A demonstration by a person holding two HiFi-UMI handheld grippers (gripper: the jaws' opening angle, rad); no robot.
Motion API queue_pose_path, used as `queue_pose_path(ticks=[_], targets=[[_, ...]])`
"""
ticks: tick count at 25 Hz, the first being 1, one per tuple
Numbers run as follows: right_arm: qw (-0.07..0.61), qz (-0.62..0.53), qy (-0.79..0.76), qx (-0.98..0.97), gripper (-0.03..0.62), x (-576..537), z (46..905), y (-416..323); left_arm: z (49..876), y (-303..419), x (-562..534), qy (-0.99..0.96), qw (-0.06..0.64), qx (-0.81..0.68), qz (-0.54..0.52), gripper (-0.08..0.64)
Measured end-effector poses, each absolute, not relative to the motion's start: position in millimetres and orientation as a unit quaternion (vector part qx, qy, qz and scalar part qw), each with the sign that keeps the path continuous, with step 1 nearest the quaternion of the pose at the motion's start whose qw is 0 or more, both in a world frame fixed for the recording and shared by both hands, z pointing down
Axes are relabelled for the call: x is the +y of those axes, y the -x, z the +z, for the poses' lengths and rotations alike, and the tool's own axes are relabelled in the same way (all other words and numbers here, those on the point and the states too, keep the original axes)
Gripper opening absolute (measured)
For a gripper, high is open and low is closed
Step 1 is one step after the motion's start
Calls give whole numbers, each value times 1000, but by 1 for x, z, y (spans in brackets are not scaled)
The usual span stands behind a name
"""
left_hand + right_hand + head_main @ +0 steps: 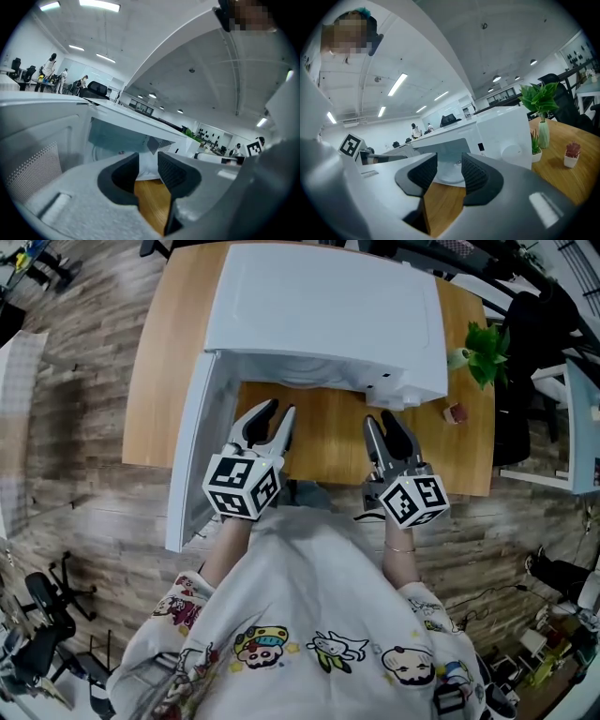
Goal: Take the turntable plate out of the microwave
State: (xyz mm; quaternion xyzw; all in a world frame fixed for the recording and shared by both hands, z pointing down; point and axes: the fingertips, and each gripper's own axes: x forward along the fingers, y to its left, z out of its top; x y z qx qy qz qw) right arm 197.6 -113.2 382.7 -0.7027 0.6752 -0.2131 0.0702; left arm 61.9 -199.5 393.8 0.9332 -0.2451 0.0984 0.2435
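Microwave (323, 310) sits on the counter (319, 432). Door (192, 456) stands open at left. Plant (486, 351) stands to its right. Turntable plate (449, 175) apparently lies inside.

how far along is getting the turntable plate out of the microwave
Done: the microwave door is swung open to the left.
In hand: nothing. The left gripper and right gripper hover over the table in front of the cavity, jaws apart and empty.
Left: the turntable plate is still inside. It has yet to be reached, gripped and drawn out.
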Motion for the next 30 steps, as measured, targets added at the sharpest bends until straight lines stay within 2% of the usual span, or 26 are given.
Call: queue_pose_path(ticks=[11,19,30], targets=[[104,-251,686,675,158,-127,404,-197,420,-62,-204,-902,340,-257,66,118],[136,-297,674,662,155,-131,433,-199,443,-64,-209,-887,377,-259,63,118],[181,-363,639,654,153,-141,470,-187,479,-66,-205,-837,493,-234,39,118]])
